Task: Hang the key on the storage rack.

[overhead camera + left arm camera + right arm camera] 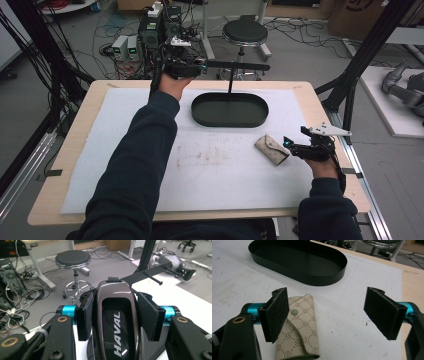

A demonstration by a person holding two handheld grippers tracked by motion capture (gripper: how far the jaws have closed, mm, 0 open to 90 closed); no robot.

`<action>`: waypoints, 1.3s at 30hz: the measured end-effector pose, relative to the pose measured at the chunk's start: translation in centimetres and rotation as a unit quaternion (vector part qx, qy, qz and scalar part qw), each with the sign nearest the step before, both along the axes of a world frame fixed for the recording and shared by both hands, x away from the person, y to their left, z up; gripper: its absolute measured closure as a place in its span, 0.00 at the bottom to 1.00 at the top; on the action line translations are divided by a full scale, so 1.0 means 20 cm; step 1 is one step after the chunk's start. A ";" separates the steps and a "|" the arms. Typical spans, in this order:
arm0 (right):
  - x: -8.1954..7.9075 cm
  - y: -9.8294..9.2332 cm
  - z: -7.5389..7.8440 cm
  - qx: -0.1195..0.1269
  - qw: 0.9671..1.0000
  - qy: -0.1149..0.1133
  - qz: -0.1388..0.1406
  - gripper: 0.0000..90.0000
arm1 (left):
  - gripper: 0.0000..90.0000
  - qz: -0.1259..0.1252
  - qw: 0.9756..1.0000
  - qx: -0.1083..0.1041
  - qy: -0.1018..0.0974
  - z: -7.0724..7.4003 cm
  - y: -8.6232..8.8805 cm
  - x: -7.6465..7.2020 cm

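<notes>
Overhead, high view: white mat (210, 165) on a wooden table (75, 130). Black oval tray (229, 109) at 12 o'clock from the mat's centre, with a thin post rising from its far edge to a black crossbar (240, 65). Beige patterned pouch (271, 149) at 3 o'clock, flat on the mat. Round stool (245, 32) and cables on the floor beyond the table. Left gripper (185, 66) raised past the far table edge, at 11 o'clock from the tray, forearm stretched long from the bottom edge. Right gripper (300, 145) low on the mat, just beside the pouch at its 3 o'clock, hand resting near the right table edge.

Left gripper view: jaws clamped on the sides of a glossy dark key fob (116, 322) lettered HAVAL, held upright; strap loop at its top. Crossbar (150, 272) with a peg at 1 o'clock, close behind the fob; stool (73, 260) at 11 o'clock.

Right gripper view: jaws wide apart, gripping nothing. Pouch (300, 327) at 7 o'clock, snap button up, partly behind the left pad (275, 312); whether they touch cannot be told. Tray (299, 262) at 12 o'clock, well apart.
</notes>
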State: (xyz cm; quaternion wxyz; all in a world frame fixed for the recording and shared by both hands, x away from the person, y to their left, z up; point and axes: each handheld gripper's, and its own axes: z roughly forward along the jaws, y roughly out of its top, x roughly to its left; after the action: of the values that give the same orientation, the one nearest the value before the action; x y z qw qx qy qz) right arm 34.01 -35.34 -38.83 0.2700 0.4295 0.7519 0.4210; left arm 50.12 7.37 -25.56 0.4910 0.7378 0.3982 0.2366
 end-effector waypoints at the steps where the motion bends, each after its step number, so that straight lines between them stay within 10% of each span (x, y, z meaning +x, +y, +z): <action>1: 0.00 0.00 0.00 0.000 1.000 0.001 0.000 0.23 | 0.54 0.003 1.000 0.002 0.000 0.00 0.00 0.01; 17: -0.02 -0.02 0.01 0.002 1.000 -0.001 -0.005 0.23 | 0.54 0.063 0.996 0.025 0.053 -0.17 0.05 0.08; 24: -0.02 -0.01 0.00 -0.001 1.000 -0.002 -0.004 0.23 | 0.54 0.060 0.994 0.035 0.087 -0.35 0.07 0.09; 39: -0.02 -0.01 0.00 -0.003 1.000 0.002 -0.003 0.23 | 0.47 0.026 0.995 0.038 0.094 -0.53 0.07 0.02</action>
State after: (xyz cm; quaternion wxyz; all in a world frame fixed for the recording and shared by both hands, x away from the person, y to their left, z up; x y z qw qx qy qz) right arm 33.57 -35.48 -38.91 0.2713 0.4318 0.7521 0.4175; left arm 50.56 8.87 -36.25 0.4168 0.7645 0.4519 0.1938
